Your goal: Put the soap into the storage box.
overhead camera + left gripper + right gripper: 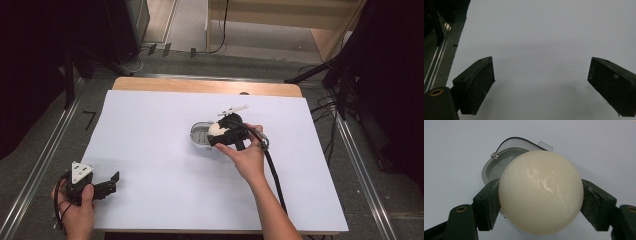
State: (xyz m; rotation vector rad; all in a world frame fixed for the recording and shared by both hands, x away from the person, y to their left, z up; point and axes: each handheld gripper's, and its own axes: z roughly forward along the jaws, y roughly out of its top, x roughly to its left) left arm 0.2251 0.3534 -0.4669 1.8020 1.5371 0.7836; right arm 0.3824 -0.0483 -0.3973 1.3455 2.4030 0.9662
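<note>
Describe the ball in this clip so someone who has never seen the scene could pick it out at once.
On the white sheet covering the table, look right of centre, where the right gripper reaches over a small grey container. The cream ball sits clamped between that gripper's black fingers. It is the only round, pale, glossy thing there.

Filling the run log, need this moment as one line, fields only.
right tongs: shut on cream ball | ball: above grey container | left tongs: open, idle over white sheet | phase: placing, hedged

Right tongs [541,202] clamped mid-table, left tongs [541,87] wide apart
</note>
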